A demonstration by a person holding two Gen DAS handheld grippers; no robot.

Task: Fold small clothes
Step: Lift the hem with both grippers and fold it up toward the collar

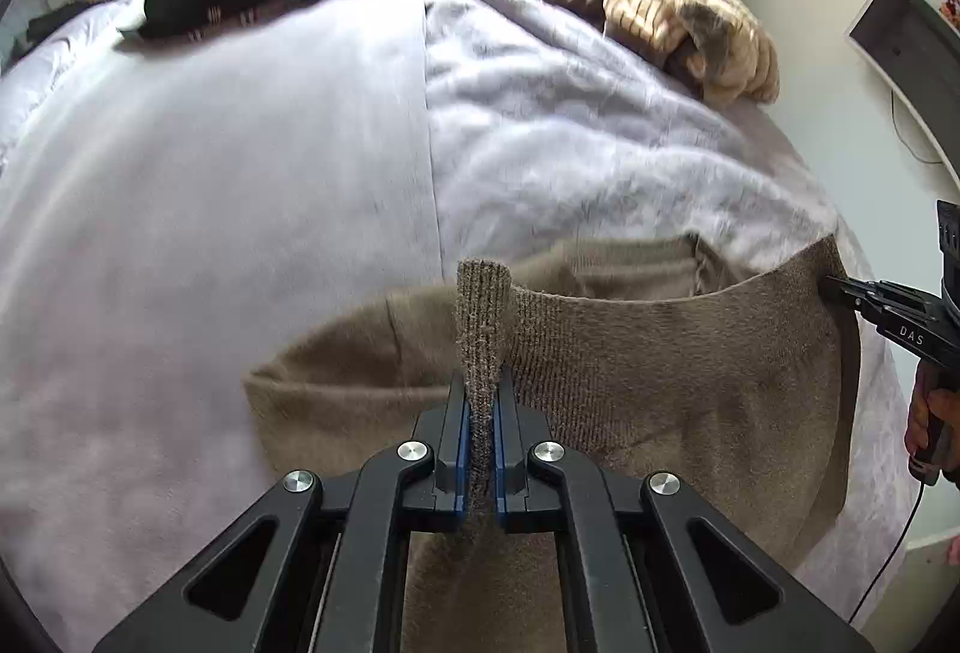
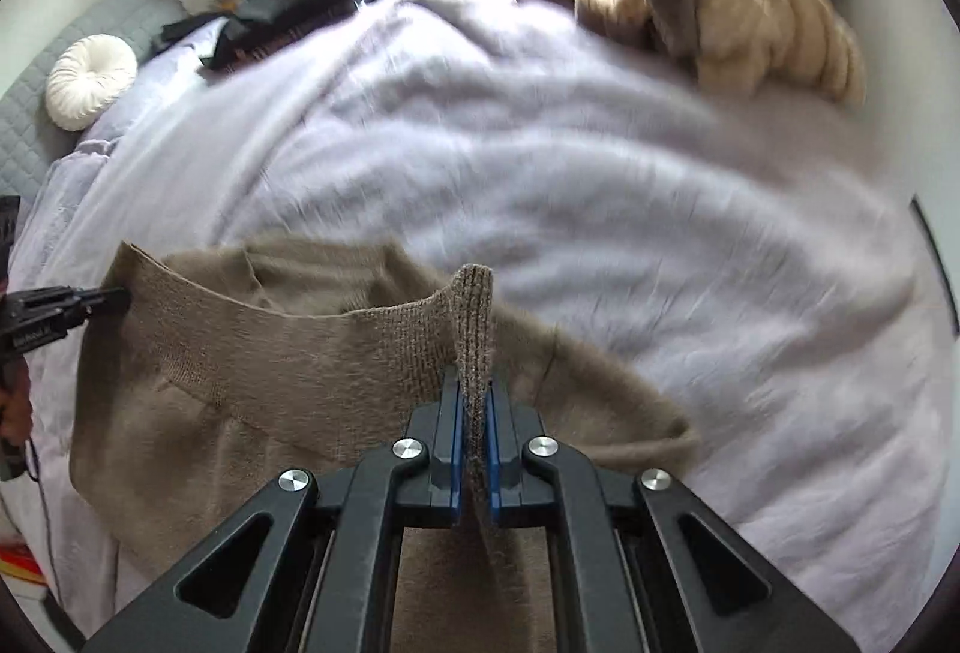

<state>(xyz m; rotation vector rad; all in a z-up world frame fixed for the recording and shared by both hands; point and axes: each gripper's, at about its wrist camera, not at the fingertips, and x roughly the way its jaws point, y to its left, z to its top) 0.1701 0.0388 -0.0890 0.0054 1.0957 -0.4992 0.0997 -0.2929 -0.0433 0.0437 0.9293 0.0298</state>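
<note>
Left gripper [image 1: 480, 413] and right gripper [image 2: 474, 413] each clamp the sweater [image 1: 690, 383] hem, stretched across frame bottom over bed [image 1: 240, 173].

A brown knitted garment [image 1: 678, 383] of fuzzy, finely ribbed wool hangs lifted above a lilac-covered bed [image 1: 210, 185]. Its ribbed hem is stretched into a shallow sagging line between two pinched corners. One corner is bunched into a narrow upright fold clamped between the blue pads of the left tool [image 1: 482, 407]; the opposite corner is clamped the same way in the right tool [image 2: 474, 407]. Below the taut edge the knit drapes loosely, with a rounded part, perhaps a sleeve, trailing on the bedcover beside it. Its far layer shows behind the hem.
</note>
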